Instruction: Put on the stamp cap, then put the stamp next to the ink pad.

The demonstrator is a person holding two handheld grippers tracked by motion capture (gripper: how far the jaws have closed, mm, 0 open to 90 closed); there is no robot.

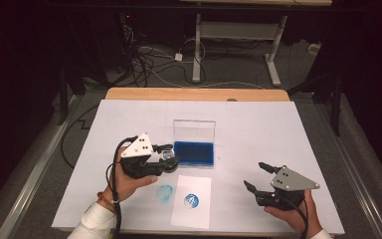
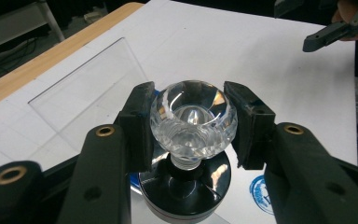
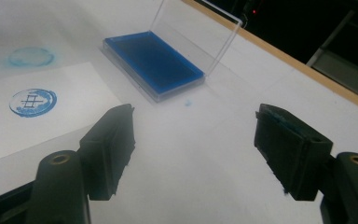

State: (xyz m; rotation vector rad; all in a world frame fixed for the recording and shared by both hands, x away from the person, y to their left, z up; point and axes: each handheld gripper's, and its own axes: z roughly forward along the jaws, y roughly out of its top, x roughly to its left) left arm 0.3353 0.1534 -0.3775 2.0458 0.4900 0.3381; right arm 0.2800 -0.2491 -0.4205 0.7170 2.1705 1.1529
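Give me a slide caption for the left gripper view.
Left gripper clamps a stamp's clear faceted knob.

We see the left gripper (image 2: 193, 123) clamped on a clear faceted knob (image 2: 193, 119) above its round black base (image 2: 185, 191). Behind stands a transparent lid (image 2: 86, 91); the other gripper's jaw tip (image 2: 324, 39) shows top right.

On the tabletop (image 1: 278, 129), the ink pad (image 1: 194, 153) sits at twelve o'clock from the paper sheet (image 1: 199, 211); my stamp (image 2: 193, 119) is at its nine.

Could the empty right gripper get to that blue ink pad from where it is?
Probably yes. The right gripper is open and holds nothing, and bare table lies between it and the ink pad, whose lid stands open at the far side.
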